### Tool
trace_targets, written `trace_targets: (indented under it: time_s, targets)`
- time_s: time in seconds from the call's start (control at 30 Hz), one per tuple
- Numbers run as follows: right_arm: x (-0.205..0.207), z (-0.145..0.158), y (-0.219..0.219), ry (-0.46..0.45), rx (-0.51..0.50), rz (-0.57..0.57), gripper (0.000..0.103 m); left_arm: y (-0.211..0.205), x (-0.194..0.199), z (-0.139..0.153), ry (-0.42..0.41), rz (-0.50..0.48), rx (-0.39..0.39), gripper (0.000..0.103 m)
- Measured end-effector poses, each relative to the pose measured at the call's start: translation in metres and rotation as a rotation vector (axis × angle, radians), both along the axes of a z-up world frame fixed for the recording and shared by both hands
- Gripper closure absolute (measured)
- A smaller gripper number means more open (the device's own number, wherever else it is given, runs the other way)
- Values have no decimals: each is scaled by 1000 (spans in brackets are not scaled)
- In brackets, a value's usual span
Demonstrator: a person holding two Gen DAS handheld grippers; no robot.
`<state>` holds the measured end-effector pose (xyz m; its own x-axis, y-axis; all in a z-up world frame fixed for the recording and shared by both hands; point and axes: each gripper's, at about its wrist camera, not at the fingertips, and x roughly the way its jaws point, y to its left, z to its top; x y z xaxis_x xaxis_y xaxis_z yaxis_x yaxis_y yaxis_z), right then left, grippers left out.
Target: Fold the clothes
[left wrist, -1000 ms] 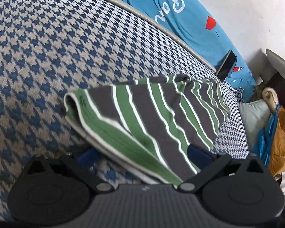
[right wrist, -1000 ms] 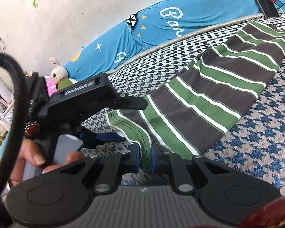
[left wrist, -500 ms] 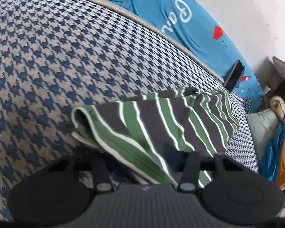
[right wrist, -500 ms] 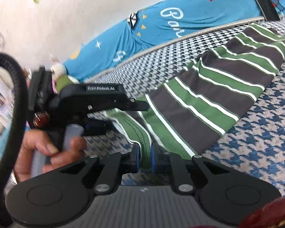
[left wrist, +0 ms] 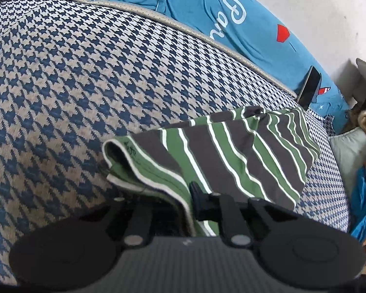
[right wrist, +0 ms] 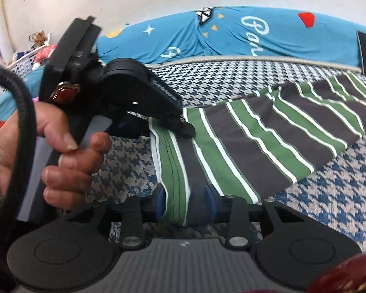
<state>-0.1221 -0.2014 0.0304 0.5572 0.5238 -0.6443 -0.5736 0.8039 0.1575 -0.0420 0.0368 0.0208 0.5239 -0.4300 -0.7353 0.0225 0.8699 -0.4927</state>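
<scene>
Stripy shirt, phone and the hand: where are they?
stripy shirt (left wrist: pixel 231 156), left wrist view, on a grey stripe.
phone (left wrist: pixel 310 89), left wrist view, middle of its dark screen.
hand (right wrist: pixel 61 151), right wrist view, on the knuckles.

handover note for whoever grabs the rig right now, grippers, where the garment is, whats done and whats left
Right gripper: shut on the hem edge of the striped garment, blue pads either side of the fabric.
Left gripper: closed down on the same hem further along, with fabric running between its fingers; the person's hand holds its handle.
Garment: lies partly folded on the houndstooth bed cover, far end near the phone.
Done: both near-edge grips appear set.
Left: probably carry the edge over, flatten, finish the fold.
</scene>
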Motion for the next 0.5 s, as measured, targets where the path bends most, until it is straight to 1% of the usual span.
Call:
trace_targets:
  time_s: [0.07, 0.23, 0.33, 0.4, 0.5]
  targets:
    - [-3, 0, 3, -18, -9, 15, 62, -2, 1, 1, 0, -7, 6, 92]
    - [-9, -3, 12, -42, -38, 56, 59, -7, 4, 0, 5, -15, 16, 92]
    - [-12, -5, 18, -59, -48, 77, 53, -5, 2, -1, 8, -15, 16, 92]
    - [-12, -8, 22, -64, -58, 80, 53, -4, 2, -1, 8, -18, 19, 92]
    - [-11, -14, 29, -82, -98, 77, 53, -1, 0, 0, 10, -24, 16, 92]
